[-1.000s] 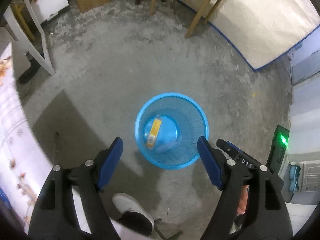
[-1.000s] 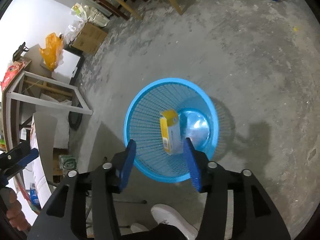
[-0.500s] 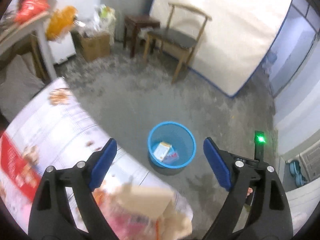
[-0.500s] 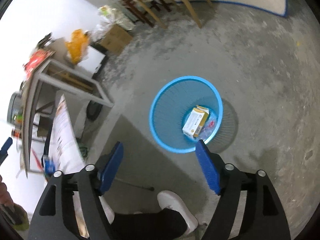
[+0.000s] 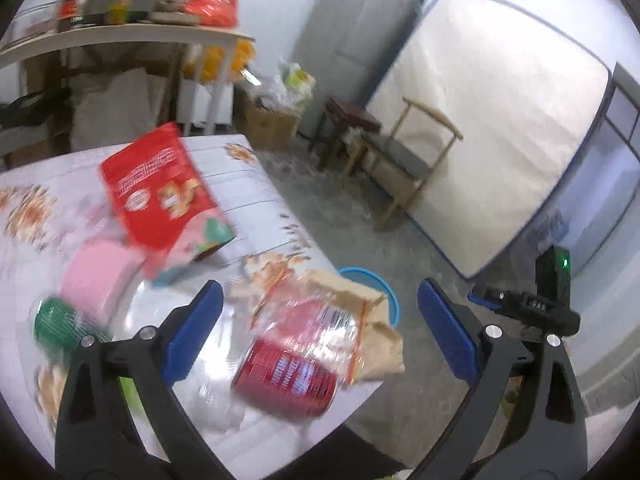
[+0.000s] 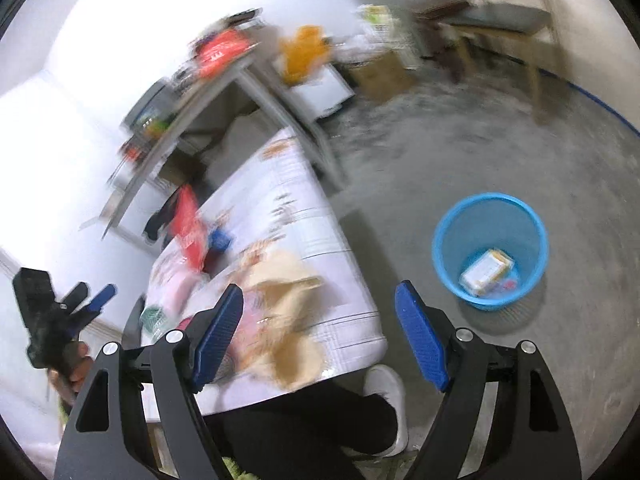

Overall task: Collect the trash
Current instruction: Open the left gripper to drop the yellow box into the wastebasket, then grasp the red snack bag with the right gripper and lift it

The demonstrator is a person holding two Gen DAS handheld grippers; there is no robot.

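The table (image 5: 256, 200) carries the trash, largest first: a red pouch (image 5: 156, 188), a crinkly clear wrapper (image 5: 316, 332) near the edge, likely light and slippery, best pinched at its brown paper end; the blue bin (image 6: 490, 252) on the floor holds a small carton (image 6: 486, 266); left gripper (image 5: 316, 328) and right gripper (image 6: 318, 332) both gape, empty.

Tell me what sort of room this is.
Probably a spare or storage room in a home. A mattress leans upright against the wall, a wooden chair stands on the bare concrete floor, and a cluttered shelf runs along the back wall.
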